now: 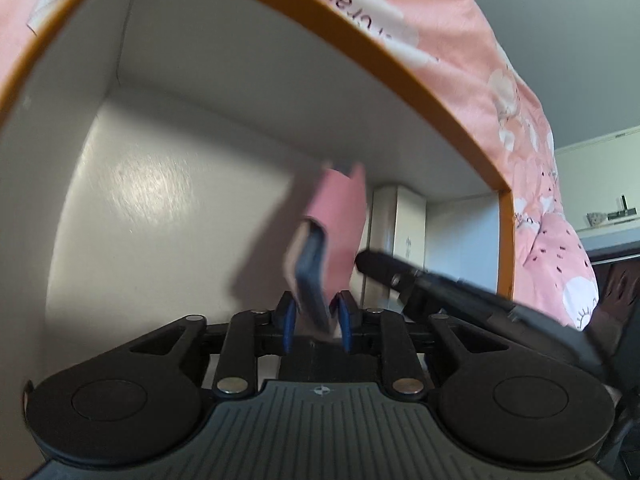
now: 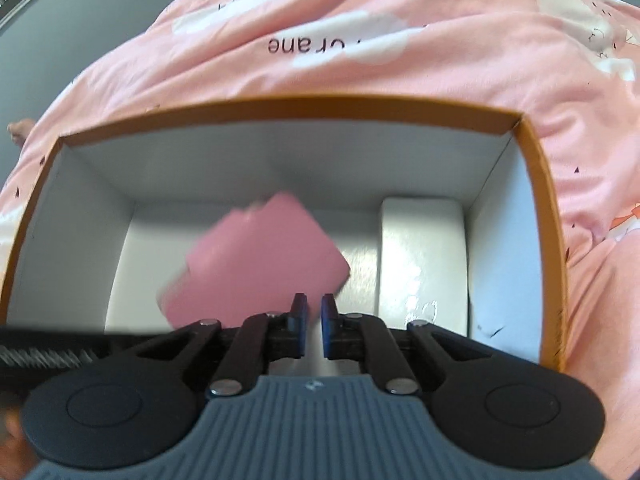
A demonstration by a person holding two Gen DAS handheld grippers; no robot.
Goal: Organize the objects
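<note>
An open box with an orange rim [image 2: 312, 106] and white inside [image 1: 160, 220] lies on a pink bedcover. My left gripper [image 1: 316, 314] is shut on a pink case [image 1: 340, 216] with a dark blue item showing in its open end, held over the box floor. The pink case [image 2: 260, 256] also shows blurred in the right wrist view, inside the box. My right gripper [image 2: 314, 312] is nearly shut and empty, just above the box's near side, right of the pink case. Its black finger [image 1: 384, 266] reaches into the left wrist view from the right.
A white rectangular box [image 2: 424, 256] lies along the right side inside the orange-rimmed box; it also shows in the left wrist view [image 1: 400, 232]. The pink bedcover [image 2: 360, 40] with white prints surrounds the box. A shelf with small items [image 1: 608, 216] stands at the far right.
</note>
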